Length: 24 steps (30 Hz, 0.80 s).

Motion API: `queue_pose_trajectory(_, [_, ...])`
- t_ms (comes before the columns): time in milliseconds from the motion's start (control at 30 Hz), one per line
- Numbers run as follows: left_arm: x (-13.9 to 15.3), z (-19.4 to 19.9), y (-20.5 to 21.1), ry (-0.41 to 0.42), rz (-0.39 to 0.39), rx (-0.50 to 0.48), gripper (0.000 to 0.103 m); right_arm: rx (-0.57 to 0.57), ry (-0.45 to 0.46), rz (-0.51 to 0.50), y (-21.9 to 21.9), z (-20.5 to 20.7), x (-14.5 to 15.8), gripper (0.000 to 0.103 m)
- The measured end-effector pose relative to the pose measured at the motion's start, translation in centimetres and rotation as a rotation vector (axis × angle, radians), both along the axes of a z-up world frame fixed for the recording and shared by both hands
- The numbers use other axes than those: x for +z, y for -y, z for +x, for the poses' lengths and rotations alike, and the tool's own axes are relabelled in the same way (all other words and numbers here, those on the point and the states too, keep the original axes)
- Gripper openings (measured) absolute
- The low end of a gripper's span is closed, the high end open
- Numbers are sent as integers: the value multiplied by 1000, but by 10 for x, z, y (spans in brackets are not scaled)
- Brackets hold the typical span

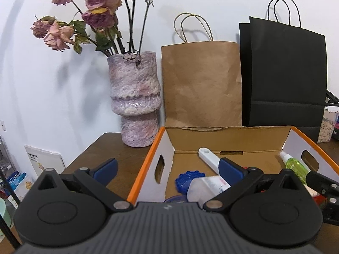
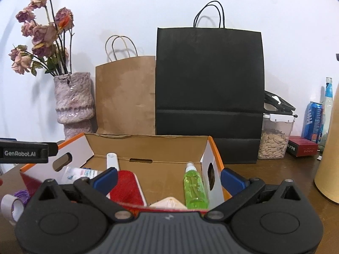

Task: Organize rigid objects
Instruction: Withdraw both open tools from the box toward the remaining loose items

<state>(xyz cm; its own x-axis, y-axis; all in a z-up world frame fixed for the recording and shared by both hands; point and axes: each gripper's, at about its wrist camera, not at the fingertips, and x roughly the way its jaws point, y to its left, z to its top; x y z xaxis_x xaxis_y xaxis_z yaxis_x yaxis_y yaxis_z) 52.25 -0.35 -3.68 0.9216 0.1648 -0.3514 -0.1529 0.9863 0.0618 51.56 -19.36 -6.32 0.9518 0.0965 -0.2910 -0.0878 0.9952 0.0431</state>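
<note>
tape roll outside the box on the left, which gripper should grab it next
Left, probably. The tape roll lies outside the box past its left wall, the side where the left gripper sits, open and empty. The right gripper straddles the box's right wall.

The brown table bears a cardboard box, vase (dried roses), two paper bags.
</note>
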Motion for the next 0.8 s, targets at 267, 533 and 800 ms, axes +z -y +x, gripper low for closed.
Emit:
queue_pose_trajectory(267, [0, -31, -21, 1, -26, 22, 103, -2, -1, -4, -10, -31, -1, 103])
queue_pose_trajectory(533, [-4, -62, -41, -21, -43, 36, 103, -4, -23, -2, -24, -63, -4, 103])
queue_pose_trajectory(800, [-12, -92, -60, -51, -40, 42, 103, 11, -33, -16, -48, -93, -6, 103])
